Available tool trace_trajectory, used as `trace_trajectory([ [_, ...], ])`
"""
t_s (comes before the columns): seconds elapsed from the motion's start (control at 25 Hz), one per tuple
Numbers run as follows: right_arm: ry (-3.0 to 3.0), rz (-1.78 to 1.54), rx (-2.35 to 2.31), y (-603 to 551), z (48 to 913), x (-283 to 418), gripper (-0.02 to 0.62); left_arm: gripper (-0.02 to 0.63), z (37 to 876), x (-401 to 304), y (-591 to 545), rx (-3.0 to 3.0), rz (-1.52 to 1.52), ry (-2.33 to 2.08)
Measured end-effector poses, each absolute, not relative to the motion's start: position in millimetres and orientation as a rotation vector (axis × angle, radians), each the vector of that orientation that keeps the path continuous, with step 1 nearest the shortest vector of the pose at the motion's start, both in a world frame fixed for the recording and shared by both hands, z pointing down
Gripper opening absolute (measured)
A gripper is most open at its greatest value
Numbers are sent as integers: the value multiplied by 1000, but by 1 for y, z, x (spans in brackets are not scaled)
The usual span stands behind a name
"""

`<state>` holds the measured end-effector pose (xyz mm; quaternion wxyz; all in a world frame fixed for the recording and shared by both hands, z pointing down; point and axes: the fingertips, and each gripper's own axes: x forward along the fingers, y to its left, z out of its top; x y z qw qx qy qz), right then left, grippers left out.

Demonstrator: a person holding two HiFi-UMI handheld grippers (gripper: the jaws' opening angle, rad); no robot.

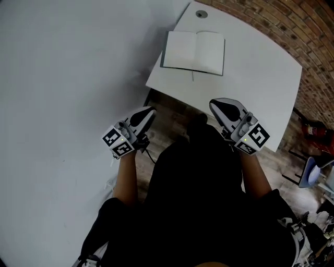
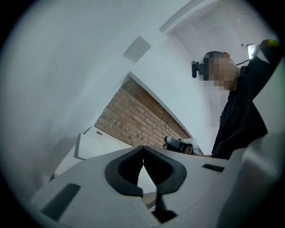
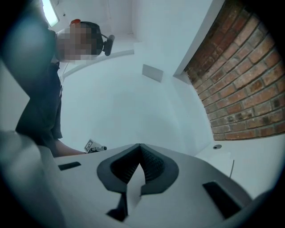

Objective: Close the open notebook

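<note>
The open notebook (image 1: 194, 51) lies flat on the white table (image 1: 261, 78), near its far left corner, both blank pages up. A thin strand hangs from its near edge. My left gripper (image 1: 152, 111) is held below the table's near edge, off its left corner, jaws shut and empty. Over the near edge, my right gripper (image 1: 215, 106) hovers, also shut on nothing. Both are well short of the notebook. In the left gripper view the jaws (image 2: 143, 149) meet at the tips, with the table (image 2: 95, 143) beyond. The right gripper's jaws (image 3: 140, 148) meet too.
A round cable hole (image 1: 201, 14) sits in the table's far corner. A white wall (image 1: 68, 68) runs along the left, a brick wall (image 1: 292, 26) behind the table. Wooden floor (image 1: 167, 122) lies under the table. Red and blue items (image 1: 313, 156) stand at the right.
</note>
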<state>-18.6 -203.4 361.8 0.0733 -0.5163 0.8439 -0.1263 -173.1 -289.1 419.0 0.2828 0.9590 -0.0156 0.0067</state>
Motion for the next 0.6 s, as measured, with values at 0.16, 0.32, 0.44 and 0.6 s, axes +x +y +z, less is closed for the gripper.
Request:
trace_trajectory([
  [0.16, 2508, -329, -1531, -224, 350, 11, 6, 15, 424, -134, -310, 2547, 73, 3],
  [0.32, 2500, -341, -1513, -235, 353, 30, 6, 17, 425, -107, -323, 2541, 88, 19],
  [0.44, 2500, -348, -1503, -245, 359, 39, 6, 17, 438, -98, -340, 2523, 138, 14],
  [0.6, 2472, -347, -1524, -255, 367, 46, 6, 17, 454, -97, -365, 2513, 216, -10],
])
